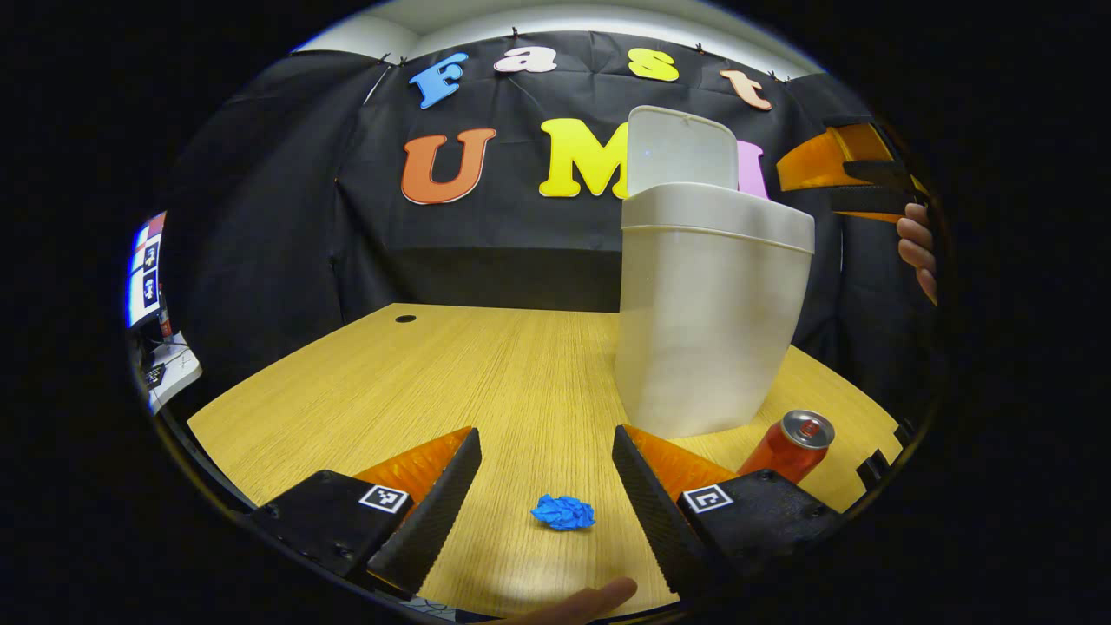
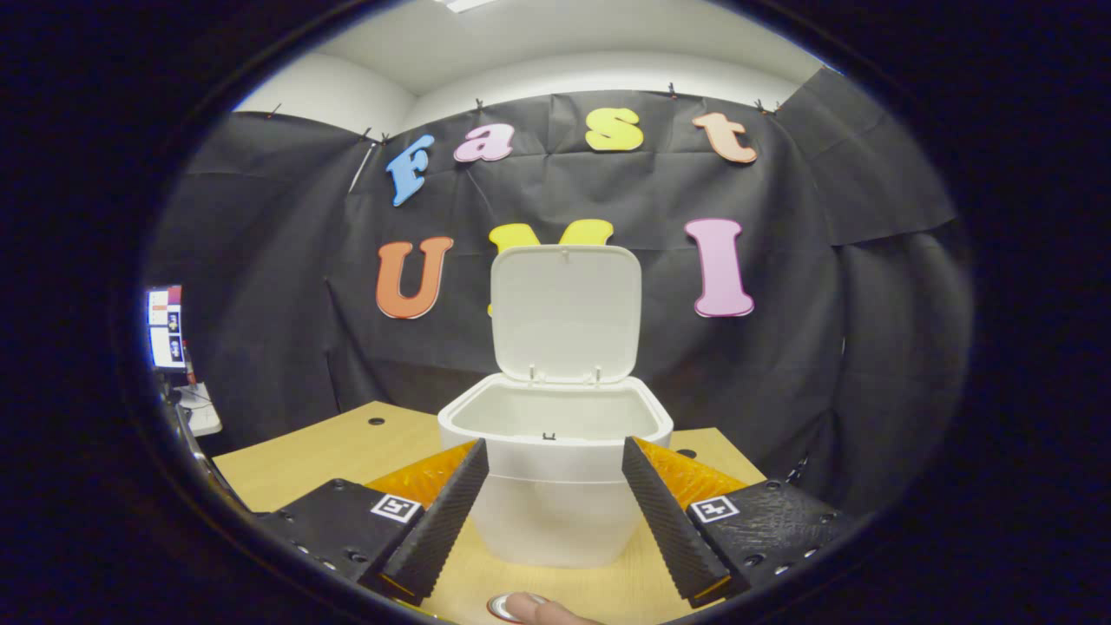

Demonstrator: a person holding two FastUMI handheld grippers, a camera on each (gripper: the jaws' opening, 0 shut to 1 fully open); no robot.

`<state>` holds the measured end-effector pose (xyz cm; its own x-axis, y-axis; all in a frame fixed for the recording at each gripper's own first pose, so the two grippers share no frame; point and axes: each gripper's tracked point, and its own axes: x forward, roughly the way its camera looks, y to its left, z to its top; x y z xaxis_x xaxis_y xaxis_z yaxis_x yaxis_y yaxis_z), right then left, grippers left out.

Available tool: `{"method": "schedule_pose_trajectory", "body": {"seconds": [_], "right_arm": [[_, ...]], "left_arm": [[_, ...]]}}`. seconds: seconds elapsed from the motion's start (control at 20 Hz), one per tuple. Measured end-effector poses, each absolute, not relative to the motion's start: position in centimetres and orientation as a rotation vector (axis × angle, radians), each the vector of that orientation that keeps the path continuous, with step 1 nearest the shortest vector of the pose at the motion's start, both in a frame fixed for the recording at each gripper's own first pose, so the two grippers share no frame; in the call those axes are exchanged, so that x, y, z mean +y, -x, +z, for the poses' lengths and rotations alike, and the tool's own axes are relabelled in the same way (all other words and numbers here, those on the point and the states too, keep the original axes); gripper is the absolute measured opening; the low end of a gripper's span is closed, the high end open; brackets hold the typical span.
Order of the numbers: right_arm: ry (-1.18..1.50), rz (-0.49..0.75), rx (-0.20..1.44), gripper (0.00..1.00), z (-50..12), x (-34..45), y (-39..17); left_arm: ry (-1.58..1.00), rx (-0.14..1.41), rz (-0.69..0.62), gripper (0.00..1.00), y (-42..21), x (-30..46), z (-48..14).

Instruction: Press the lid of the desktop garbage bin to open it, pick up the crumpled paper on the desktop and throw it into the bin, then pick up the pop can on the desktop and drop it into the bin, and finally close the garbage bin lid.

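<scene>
**Lid up, paper next**

Between the wide-spread, empty fingers of the left gripper (image 1: 545, 486) lies the blue crumpled paper (image 1: 563, 512); pop can (image 1: 792, 444) leans beside the bin (image 1: 707, 321). Descend straight, close centred.

Right gripper (image 2: 555, 508), spread and empty, faces the raised lid (image 2: 566, 312).

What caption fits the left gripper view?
Open left tongs frame blue crumpled paper beside the open-lidded bin and pop can.

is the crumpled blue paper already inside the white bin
No, the crumpled blue paper ball lies on the wooden desktop, between the left tongs, in front of the white plastic bin.
</scene>
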<state>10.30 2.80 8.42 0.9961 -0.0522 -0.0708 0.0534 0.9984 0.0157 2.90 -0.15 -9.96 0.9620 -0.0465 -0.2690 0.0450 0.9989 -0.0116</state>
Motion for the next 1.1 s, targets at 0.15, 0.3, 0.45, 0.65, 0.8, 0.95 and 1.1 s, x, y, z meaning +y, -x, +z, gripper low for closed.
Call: {"method": "schedule_pose_trajectory", "body": {"seconds": [0.15,0.3,0.45,0.65,0.8,0.95,1.1], "right_arm": [[-0.017,-0.059,0.056,0.96,7.6,2.7,-8.1],[-0.018,-0.021,0.038,0.96,6.7,3.4,-5.8],[0.014,-0.019,0.021,0.96,5.4,3.3,-3.9],[0.028,0.039,0.025,0.96,2.3,4.5,-1.7],[0.038,0.046,0.009,0.95,0.4,4.1,-0.4],[0.011,0.034,0.012,0.97,-2.0,3.7,0.3],[-0.002,0.040,0.062,0.98,-4.3,3.5,0.3]], "left_arm": [[0.022,0.340,-0.058,0.99,-3.1,-0.2,-12.2],[0.049,0.396,-0.077,0.99,-3.2,-0.7,-14.2],[0.001,0.408,-0.067,0.98,-3.3,-0.5,-15.6],[0.011,0.416,-0.104,0.96,-2.7,-1.5,-17.3],[-0.015,0.421,-0.085,0.94,-2.9,-1.2,-18.2],[-0.037,0.401,-0.078,0.92,-3.1,-0.9,-18.2],[-0.030,0.436,-0.078,0.85,-2.8,-0.9,-18.8]]}}
